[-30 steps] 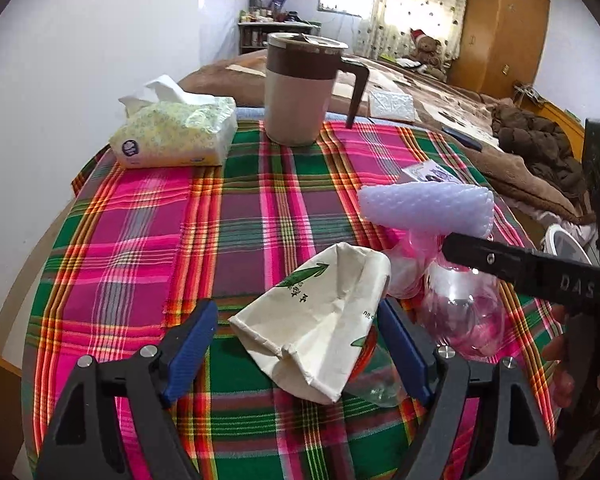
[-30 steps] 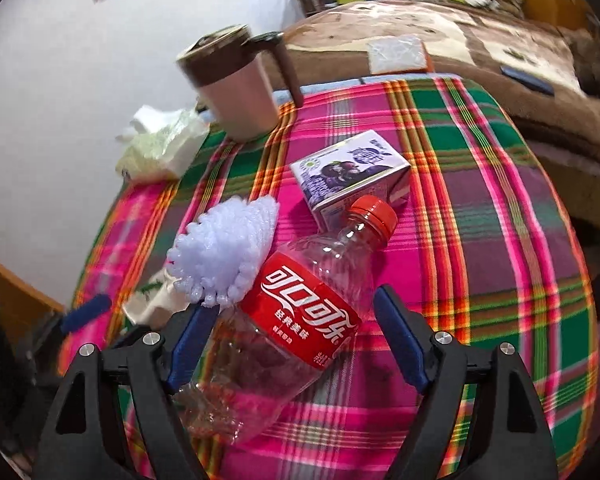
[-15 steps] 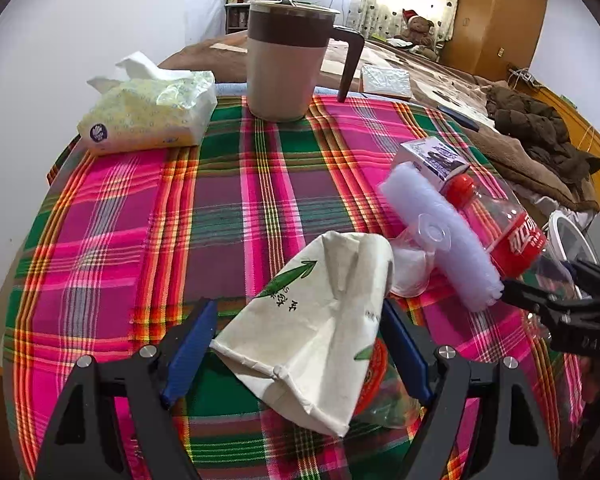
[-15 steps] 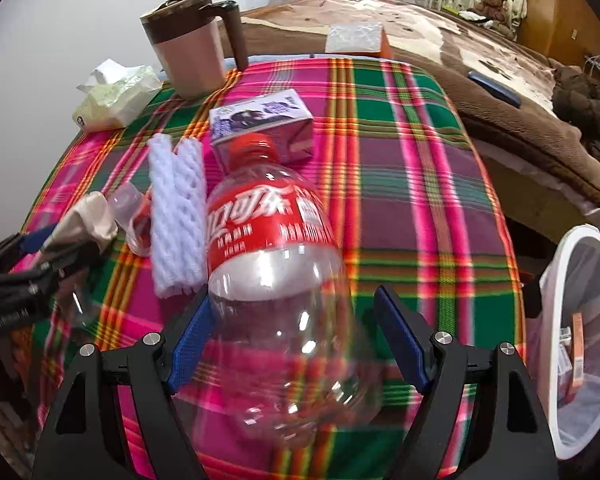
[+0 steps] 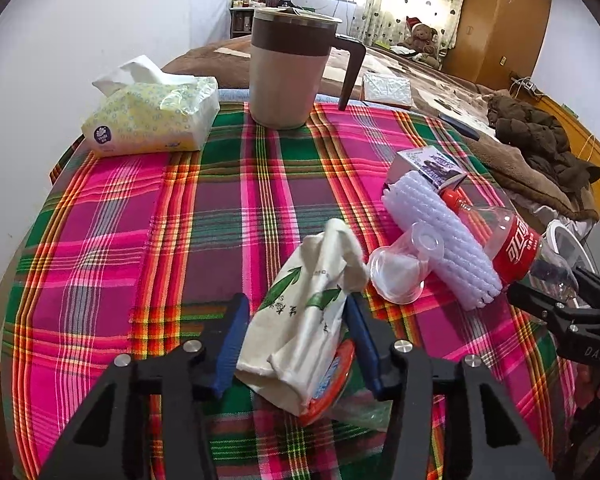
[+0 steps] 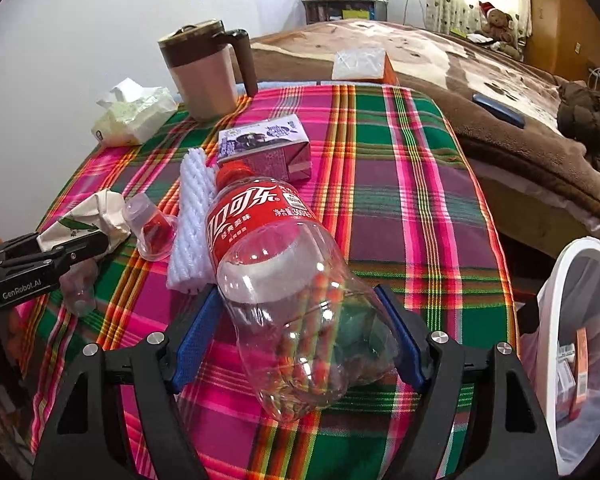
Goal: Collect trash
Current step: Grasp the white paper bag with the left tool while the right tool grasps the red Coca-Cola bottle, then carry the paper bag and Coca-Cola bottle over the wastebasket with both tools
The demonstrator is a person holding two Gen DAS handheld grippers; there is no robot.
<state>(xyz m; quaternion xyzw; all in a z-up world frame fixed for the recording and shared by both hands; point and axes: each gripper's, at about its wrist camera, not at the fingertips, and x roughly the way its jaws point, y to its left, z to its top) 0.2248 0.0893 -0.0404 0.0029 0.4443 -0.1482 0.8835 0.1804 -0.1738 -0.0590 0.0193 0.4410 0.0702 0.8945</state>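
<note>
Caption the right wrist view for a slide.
Right gripper closed on an empty cola bottle above the plaid tablecloth.

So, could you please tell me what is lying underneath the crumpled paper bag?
Under the paper bag a red-rimmed piece of clear plastic packaging pokes out on the plaid tablecloth. The bag covers the rest, so its full shape stays hidden.

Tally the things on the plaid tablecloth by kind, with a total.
Cola bottle: 1
Crumpled paper bag: 1
Clear plastic cup: 1
White foam net sleeve: 1
Drink carton: 1
Tissue pack: 1
Lidded mug: 1
Total: 7
</note>
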